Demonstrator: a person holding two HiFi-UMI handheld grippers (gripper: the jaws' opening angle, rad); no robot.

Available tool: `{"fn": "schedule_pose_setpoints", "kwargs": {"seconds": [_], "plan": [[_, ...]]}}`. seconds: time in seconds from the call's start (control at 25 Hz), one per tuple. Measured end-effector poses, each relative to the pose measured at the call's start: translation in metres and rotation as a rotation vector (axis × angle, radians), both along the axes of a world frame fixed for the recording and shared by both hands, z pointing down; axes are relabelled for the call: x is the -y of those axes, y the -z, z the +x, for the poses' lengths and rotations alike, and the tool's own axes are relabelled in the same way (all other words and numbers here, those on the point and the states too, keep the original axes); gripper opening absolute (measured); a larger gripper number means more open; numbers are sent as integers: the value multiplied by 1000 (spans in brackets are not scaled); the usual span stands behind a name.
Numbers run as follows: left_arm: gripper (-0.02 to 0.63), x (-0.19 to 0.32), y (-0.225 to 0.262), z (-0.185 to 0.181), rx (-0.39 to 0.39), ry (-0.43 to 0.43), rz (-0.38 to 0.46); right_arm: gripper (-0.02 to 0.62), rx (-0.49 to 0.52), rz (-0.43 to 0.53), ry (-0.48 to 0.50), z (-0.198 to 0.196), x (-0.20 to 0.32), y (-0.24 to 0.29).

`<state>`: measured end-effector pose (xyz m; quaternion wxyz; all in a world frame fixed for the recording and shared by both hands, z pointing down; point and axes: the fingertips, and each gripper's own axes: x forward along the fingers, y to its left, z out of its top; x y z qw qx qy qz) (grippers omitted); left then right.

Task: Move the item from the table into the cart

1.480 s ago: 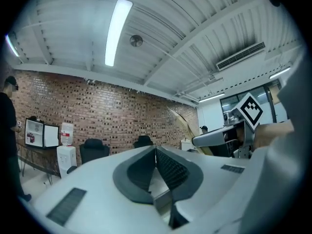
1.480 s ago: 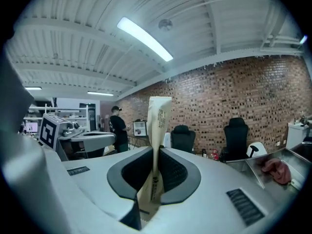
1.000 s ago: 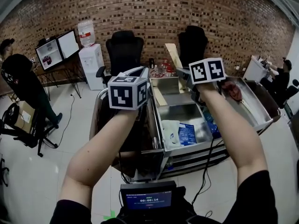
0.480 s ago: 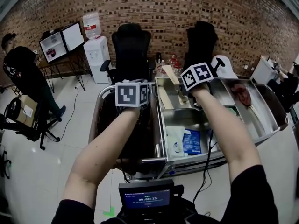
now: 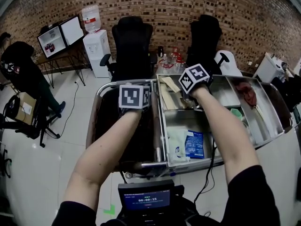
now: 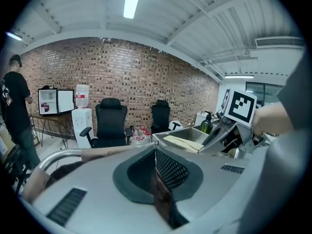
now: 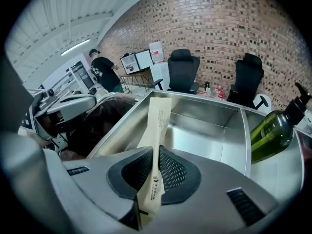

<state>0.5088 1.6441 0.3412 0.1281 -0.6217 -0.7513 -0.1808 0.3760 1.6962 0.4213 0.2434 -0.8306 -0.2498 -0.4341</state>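
A long beige paper sleeve (image 7: 157, 130) is pinched near its lower end in my right gripper (image 7: 156, 156), which is shut on it. The sleeve sticks out over the left rim of a steel bin (image 7: 209, 130). In the head view the sleeve (image 5: 170, 83) shows left of the right marker cube (image 5: 194, 77). My left gripper (image 6: 156, 160) is shut on a thin dark-brown strip (image 6: 161, 199); what it belongs to I cannot tell. Its marker cube (image 5: 133, 96) hangs over the cart's dark bag (image 5: 124, 131).
The cart's tubular rail (image 5: 94, 117) borders the bag. A second beige strip (image 5: 164, 99) lies in a bin, white and blue packets (image 5: 186, 144) in the nearer one. A green pump bottle (image 7: 273, 130) stands right. Office chairs (image 5: 132, 46) and a person (image 5: 19, 74) are behind.
Both hands have sunk and come closer to the cart and bins. The right gripper has tipped further downward with the sleeve still in it.
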Motion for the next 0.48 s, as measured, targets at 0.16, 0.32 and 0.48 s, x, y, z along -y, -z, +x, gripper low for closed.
{"fn": "schedule_pose_setpoints", "kwargs": {"seconds": [0.16,0.32,0.48], "plan": [[5,-6,-11,0,2,-3,10,18,14,34,-22,0,-4,-17],[5,-17,-20,-8,-17,-18,18,18,48,64,-45,-9,-12,-35],[5,-23,-33,-14,-13,-28,50,20,49,93,-66,-8,-15,-46]]}}
